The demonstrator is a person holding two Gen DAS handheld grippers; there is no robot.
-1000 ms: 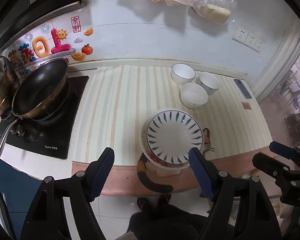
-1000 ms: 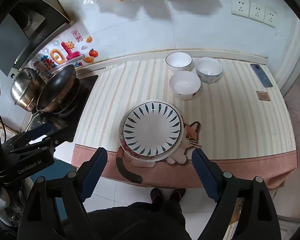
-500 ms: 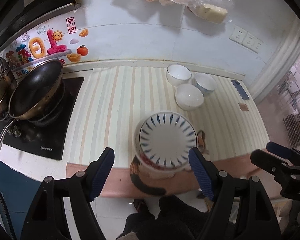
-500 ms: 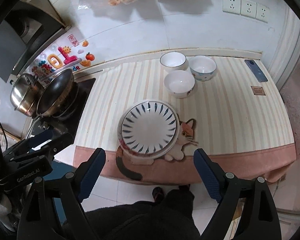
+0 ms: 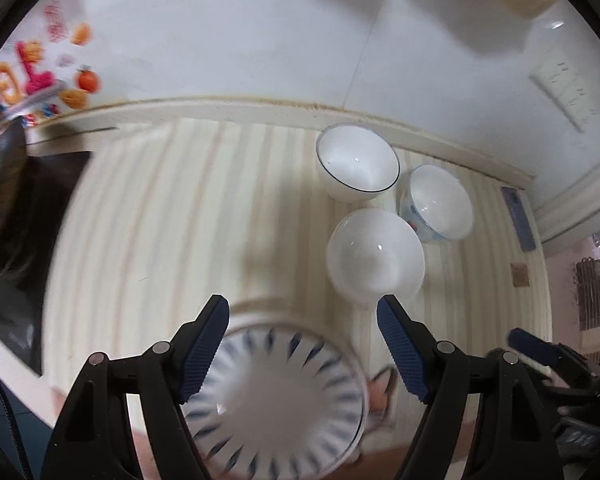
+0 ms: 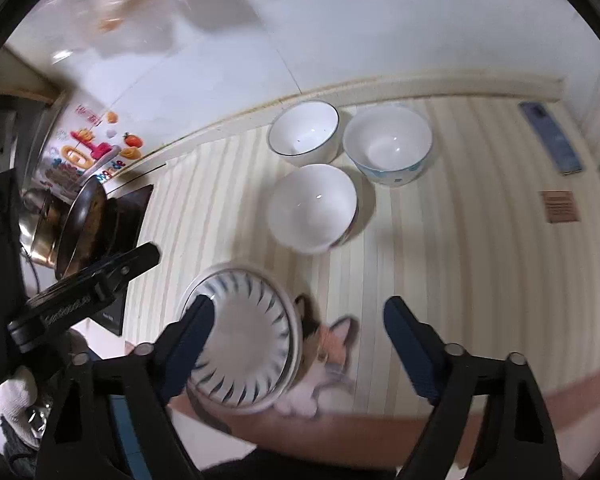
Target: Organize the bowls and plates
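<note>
In the left wrist view, the left gripper point(image 5: 302, 344) hangs with its jaws spread wide and empty over the striped plate point(image 5: 276, 396) at the bottom centre of the frame. Three bowls cluster in the upper right: the plain bowl point(image 5: 374, 256) nearest, the dark-rimmed bowl point(image 5: 358, 162) behind it, the blue-patterned bowl point(image 5: 440, 202) to the right. The step looks like an approach to the plate stack; a good grasp would take the rim squarely with one finger under the edge, keeping it level. The frame is blurred, so finer detail is unclear.

The right wrist view shows the right gripper point(image 6: 296, 344), also wide and empty, with the plate under its left finger in the lower left. Only here appear the pans point(image 6: 80, 232) at the left edge and the cat picture point(image 6: 332, 340) on the mat beside the plate.
</note>
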